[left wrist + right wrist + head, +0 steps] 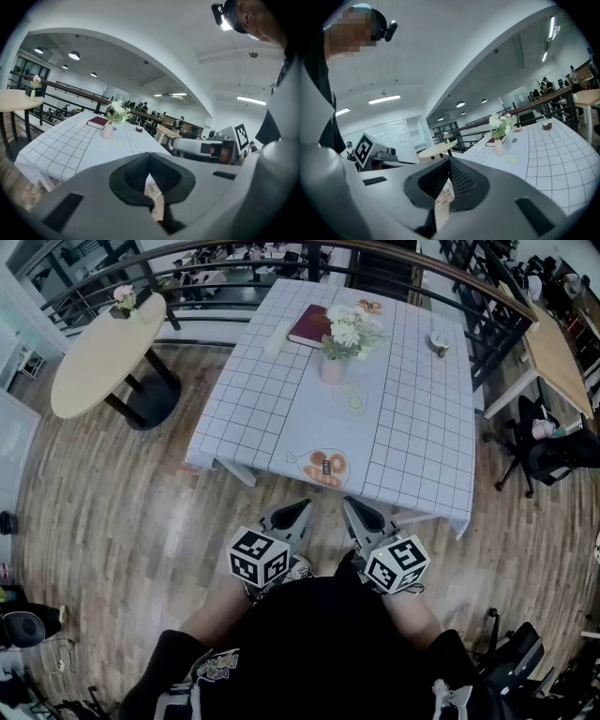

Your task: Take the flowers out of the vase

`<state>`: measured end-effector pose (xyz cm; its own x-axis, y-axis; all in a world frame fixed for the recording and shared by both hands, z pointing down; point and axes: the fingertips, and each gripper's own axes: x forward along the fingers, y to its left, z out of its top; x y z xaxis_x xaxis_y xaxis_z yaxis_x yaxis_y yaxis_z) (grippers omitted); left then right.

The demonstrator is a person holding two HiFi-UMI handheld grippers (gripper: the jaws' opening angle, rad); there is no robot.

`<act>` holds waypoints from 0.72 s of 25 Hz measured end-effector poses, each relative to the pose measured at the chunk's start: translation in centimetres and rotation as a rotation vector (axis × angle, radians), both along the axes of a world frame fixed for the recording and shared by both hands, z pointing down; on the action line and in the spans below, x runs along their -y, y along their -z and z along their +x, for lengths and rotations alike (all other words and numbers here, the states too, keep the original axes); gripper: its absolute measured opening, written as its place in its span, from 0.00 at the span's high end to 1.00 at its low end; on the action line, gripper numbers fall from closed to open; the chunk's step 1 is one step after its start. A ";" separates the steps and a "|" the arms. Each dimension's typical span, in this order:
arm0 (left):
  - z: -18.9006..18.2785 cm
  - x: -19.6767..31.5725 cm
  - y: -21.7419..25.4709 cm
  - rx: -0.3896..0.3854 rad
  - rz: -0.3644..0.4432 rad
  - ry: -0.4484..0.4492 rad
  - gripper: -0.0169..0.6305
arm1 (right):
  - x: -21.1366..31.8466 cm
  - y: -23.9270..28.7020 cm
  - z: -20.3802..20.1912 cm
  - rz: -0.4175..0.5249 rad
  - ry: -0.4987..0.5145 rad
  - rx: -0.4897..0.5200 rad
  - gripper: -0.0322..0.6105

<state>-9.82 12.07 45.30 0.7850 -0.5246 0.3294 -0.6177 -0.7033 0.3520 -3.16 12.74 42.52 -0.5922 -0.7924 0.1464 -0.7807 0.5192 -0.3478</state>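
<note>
White flowers (345, 332) stand in a small pink vase (331, 367) toward the far side of the grid-cloth table (422, 446). Both grippers hover close to the person's body, short of the table's near edge. My left gripper (298, 513) is shut with nothing in it, and my right gripper (354, 513) beside it is shut and empty too. In the left gripper view the jaws (150, 157) meet, with the vase (107, 130) and flowers (116, 110) far ahead to the left. The right gripper view shows closed jaws (449, 164), the vase (499, 147) and flowers (501, 123) distant.
A red book (309, 324) lies behind the vase, a cup (439, 341) at the far right, a plate of food (324, 467) near the front edge. A round wooden table (103, 352) stands to the left, a railing behind, a desk and chairs (548, 442) to the right.
</note>
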 end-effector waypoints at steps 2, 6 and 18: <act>0.1 0.0 -0.1 0.001 -0.002 0.000 0.96 | 0.0 -0.1 0.1 -0.002 -0.001 0.000 0.92; 0.1 0.0 -0.2 -0.002 -0.003 0.000 0.96 | 0.0 0.0 0.1 0.010 0.000 0.003 0.92; -0.2 0.1 -0.4 -0.011 -0.019 0.003 0.96 | 0.4 0.0 0.1 -0.005 -0.012 0.055 0.92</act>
